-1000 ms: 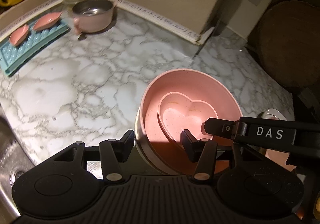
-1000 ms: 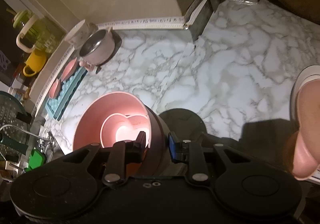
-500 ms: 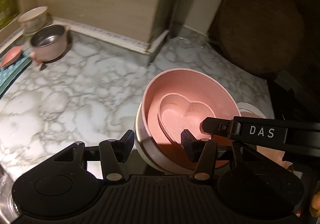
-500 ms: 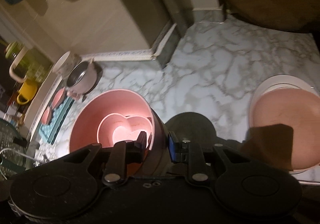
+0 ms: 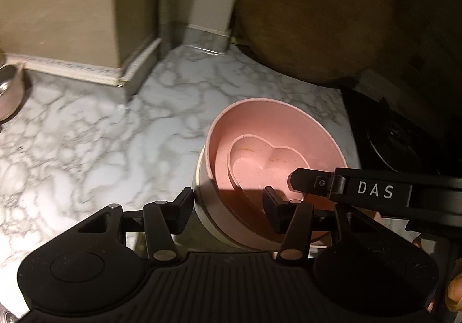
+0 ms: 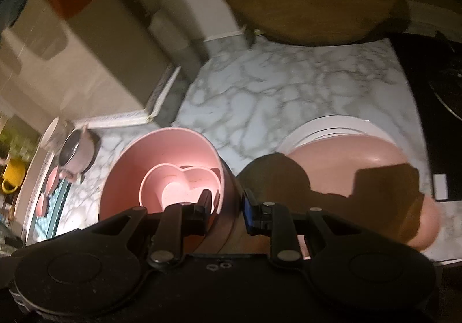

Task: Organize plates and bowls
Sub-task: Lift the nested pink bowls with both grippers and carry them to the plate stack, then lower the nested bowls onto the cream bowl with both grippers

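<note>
A pink bowl nests in a cream bowl, and a pink heart-shaped dish lies inside it. The stack hangs above the marble counter. My left gripper is shut on its near wall, one finger outside and one inside. My right gripper is shut on the pink bowl at its right rim; the heart-shaped dish shows inside. The right gripper's finger reaches in from the right in the left wrist view. A pink plate rests on white plates just right of the stack.
A round wooden board leans at the back, with a black stove to the right. Far left stand a small pink pot, a teal rack with pink dishes and a yellow mug. A beige cabinet corner juts out.
Both grippers have carried the bowl stack to the right along the counter. The pot and teal rack slid off to the left, and the plate stack came fully into the right wrist view.
</note>
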Demonstrator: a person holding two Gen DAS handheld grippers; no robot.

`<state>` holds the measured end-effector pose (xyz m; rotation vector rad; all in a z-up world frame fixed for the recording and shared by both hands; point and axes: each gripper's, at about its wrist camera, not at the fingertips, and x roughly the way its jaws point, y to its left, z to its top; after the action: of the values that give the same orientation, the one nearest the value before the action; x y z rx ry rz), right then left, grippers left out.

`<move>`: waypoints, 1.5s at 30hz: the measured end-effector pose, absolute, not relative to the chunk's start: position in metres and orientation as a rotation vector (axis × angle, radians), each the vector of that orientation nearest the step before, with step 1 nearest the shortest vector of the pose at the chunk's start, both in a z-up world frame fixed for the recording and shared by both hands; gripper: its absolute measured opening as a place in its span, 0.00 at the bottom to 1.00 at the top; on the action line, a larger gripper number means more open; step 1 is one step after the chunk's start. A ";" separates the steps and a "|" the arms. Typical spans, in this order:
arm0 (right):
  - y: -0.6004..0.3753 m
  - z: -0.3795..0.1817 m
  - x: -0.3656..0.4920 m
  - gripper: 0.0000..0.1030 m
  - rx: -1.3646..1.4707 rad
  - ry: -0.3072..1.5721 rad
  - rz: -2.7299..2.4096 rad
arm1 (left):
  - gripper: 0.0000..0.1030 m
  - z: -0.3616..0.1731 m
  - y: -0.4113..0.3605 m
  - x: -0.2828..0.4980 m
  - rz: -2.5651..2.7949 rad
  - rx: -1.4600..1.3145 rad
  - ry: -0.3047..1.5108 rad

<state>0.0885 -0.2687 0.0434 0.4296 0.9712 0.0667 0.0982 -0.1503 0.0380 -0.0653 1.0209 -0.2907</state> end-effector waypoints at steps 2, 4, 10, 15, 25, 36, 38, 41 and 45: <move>-0.281 0.043 0.088 0.21 0.436 0.969 0.047 | 0.50 0.036 -0.164 0.101 -0.306 -0.059 1.026; -0.293 0.043 0.087 0.21 0.441 0.967 0.029 | 0.50 0.035 -0.175 0.103 -0.319 -0.054 1.030; -0.323 0.040 0.087 0.21 0.459 0.971 -0.007 | 0.50 0.028 -0.207 0.111 -0.352 -0.037 1.047; -0.345 0.036 0.089 0.21 0.473 0.981 -0.034 | 0.50 0.022 -0.230 0.114 -0.375 -0.022 1.065; -0.379 0.021 0.087 0.21 0.501 1.007 -0.082 | 0.50 0.002 -0.265 0.119 -0.411 -0.005 1.089; -0.394 0.001 0.093 0.21 0.482 1.033 -0.119 | 0.50 -0.025 -0.281 0.126 -0.421 -0.004 1.110; -0.395 -0.003 0.094 0.21 0.476 1.042 -0.123 | 0.50 -0.029 -0.282 0.127 -0.420 -0.007 1.121; -0.395 -0.007 0.097 0.21 0.472 1.054 -0.127 | 0.50 -0.032 -0.282 0.128 -0.419 -0.004 1.123; -0.395 -0.010 0.099 0.21 0.472 1.061 -0.125 | 0.50 -0.036 -0.281 0.131 -0.419 -0.007 1.131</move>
<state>0.0989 -0.3951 -0.0105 0.4719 1.0614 -0.1246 0.1309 -0.2810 -0.0359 -0.0072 1.1308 -0.4194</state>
